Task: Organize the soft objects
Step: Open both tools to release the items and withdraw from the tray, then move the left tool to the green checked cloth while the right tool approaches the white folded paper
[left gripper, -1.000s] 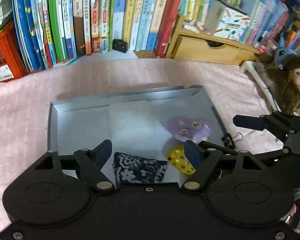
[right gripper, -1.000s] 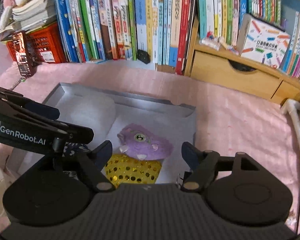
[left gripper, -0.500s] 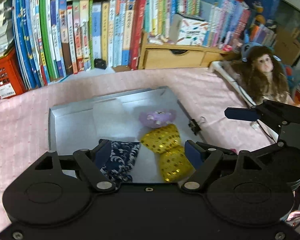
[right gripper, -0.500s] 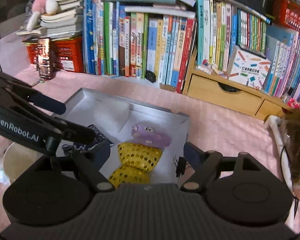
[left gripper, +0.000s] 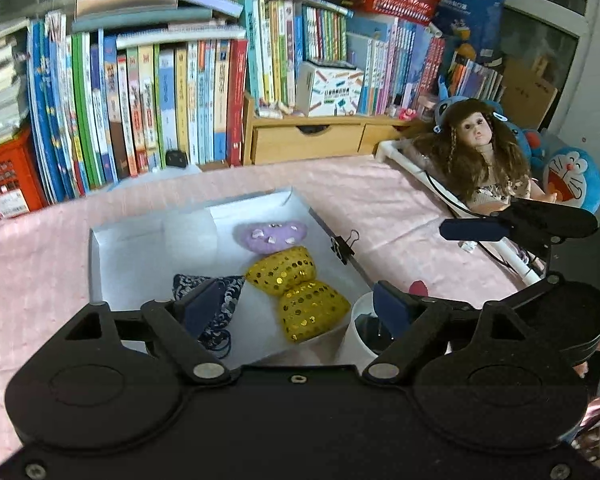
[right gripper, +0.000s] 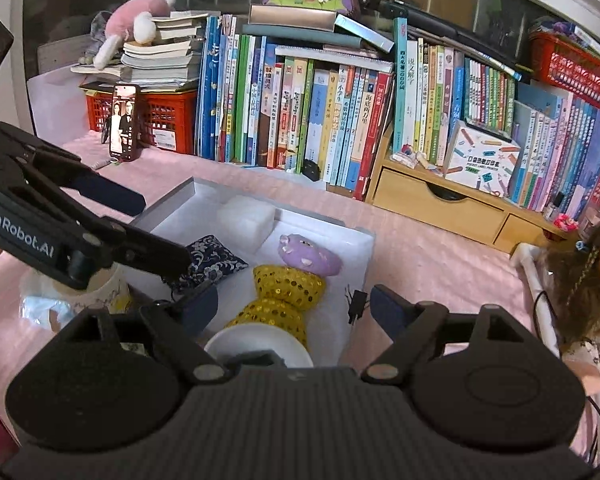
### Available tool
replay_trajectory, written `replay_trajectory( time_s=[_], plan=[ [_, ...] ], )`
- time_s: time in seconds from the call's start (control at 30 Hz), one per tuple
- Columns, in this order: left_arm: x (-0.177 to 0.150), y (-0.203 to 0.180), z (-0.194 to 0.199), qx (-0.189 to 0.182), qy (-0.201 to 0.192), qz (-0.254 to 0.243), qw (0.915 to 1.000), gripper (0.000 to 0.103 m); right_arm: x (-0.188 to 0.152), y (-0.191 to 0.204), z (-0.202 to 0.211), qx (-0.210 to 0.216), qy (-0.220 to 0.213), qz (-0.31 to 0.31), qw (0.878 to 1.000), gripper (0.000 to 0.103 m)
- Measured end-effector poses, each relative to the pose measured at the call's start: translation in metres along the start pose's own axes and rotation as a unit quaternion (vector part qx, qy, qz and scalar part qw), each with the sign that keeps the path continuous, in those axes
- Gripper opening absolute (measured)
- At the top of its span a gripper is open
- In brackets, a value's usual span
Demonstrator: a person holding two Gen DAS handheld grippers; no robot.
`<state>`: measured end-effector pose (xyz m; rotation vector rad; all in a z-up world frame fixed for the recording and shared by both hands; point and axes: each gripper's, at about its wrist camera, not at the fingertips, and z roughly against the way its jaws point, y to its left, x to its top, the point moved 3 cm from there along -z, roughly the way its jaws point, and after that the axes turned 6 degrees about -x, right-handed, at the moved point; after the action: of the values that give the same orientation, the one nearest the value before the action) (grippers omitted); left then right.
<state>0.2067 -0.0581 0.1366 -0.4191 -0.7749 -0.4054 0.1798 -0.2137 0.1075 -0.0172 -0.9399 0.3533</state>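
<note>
Both tools have pulled back from the tray [left gripper: 96, 248], jaws opening, empty; the blue pouch [left gripper: 220, 288] lies nearest the left tool [left gripper: 296, 304], just ahead.

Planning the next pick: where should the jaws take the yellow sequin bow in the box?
Probably at the pinched waist of the yellow sequin bow, from above, jaws across the narrow middle: both lobes bulge wider, and the purple plush touches its far lobe.
</note>
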Motion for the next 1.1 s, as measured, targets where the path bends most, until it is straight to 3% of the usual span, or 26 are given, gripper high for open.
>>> replay_trajectory(
  time_s=[0.23, 0.63, 0.8, 1.1],
  plan=[
    [-0.03, -0.018, 0.013, -0.008, -0.026, -0.031, 0.9992, 0.088, -0.025, -0.008, 0.018, 0.011, -0.012, -0.027, 1.0, 0.092],
    [-0.093, -0.047, 0.014, -0.004, -0.055, -0.064, 0.9964, 0.088, -0.084, -0.037, 0.018, -0.043, 0.001, -0.072, 0.996, 0.093],
    [-0.118, -0.056, 0.014, 0.006, -0.075, -0.054, 0.9957, 0.088, -0.107, -0.038, 0.018, -0.034, -0.011, -0.092, 0.995, 0.093],
    [-0.154, -0.056, 0.006, 0.087, -0.115, -0.034, 0.989, 0.088, -0.137, -0.014, 0.014, 0.0, -0.029, -0.074, 0.997, 0.093]
  ],
)
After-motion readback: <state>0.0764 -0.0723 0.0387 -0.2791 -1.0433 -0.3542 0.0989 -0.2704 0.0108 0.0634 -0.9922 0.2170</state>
